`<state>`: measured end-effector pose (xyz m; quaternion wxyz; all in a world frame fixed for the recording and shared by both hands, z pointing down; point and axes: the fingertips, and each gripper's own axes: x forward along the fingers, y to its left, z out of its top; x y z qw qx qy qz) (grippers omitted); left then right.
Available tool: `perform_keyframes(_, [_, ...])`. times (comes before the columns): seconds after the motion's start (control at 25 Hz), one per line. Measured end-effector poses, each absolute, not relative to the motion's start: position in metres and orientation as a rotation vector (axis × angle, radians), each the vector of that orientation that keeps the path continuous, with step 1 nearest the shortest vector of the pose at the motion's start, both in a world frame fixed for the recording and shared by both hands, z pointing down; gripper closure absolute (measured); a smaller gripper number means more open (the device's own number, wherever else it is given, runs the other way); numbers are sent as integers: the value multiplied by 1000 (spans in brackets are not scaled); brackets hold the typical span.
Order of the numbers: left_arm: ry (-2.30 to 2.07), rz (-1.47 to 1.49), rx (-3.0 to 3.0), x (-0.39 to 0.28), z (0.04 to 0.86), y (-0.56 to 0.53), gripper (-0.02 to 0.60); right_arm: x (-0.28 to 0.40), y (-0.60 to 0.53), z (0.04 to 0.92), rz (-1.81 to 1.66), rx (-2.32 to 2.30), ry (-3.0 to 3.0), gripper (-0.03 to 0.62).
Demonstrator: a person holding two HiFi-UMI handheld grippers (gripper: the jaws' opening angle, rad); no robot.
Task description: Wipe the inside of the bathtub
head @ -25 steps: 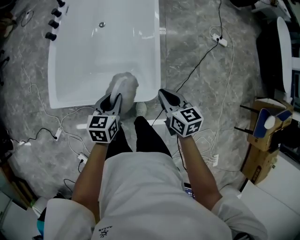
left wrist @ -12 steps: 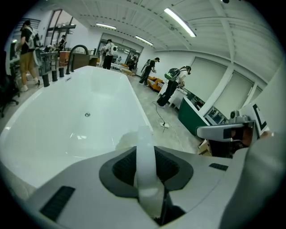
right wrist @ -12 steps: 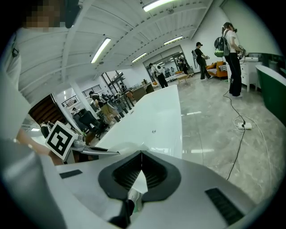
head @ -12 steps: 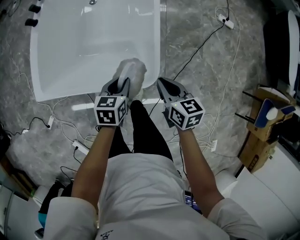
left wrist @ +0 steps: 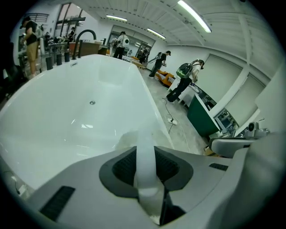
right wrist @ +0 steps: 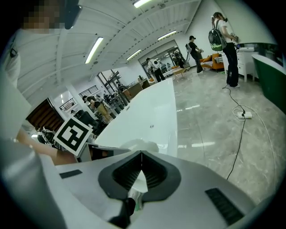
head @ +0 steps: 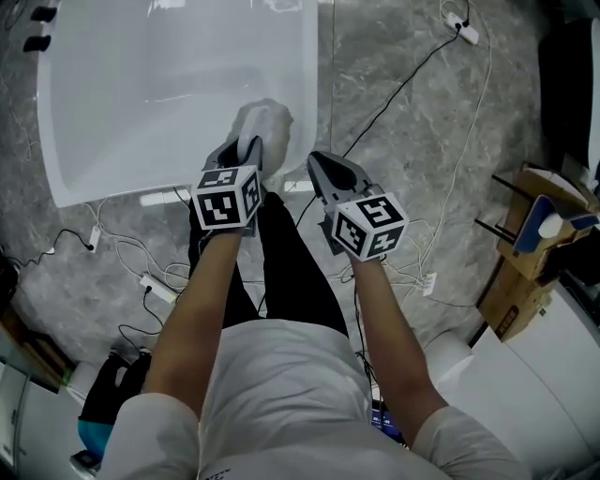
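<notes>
The white bathtub (head: 112,103) fills the upper left of the head view, its drain (left wrist: 92,103) showing in the left gripper view. My left gripper (head: 246,152) is shut on a white cloth (head: 265,122), which bunches against the tub's inside wall near the near right corner. In the left gripper view the cloth (left wrist: 145,163) runs as a white strip between the jaws. My right gripper (head: 320,169) is shut with nothing in it, just right of the left one, over the floor by the tub's corner. Its closed tips (right wrist: 141,153) point along the tub's rim (right wrist: 156,112).
Cables and power strips (head: 155,286) lie on the grey marble floor around the tub's near end and to the right (head: 464,30). Black taps (head: 39,28) sit at the tub's far left. A cardboard box (head: 525,272) stands at right. People stand far off (right wrist: 223,40).
The left gripper with the cloth has shifted right along the tub's near end toward the corner. The two grippers stand closer together, and the tub has slid up and left in view.
</notes>
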<state>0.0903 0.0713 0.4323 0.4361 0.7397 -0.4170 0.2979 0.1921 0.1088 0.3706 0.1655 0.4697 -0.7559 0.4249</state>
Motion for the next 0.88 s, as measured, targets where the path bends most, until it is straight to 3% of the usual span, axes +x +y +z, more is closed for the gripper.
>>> perform_keyframes(0.88, [-852,925,1654,120,495,70,483,195,108,396,1280,1351,-2114,574])
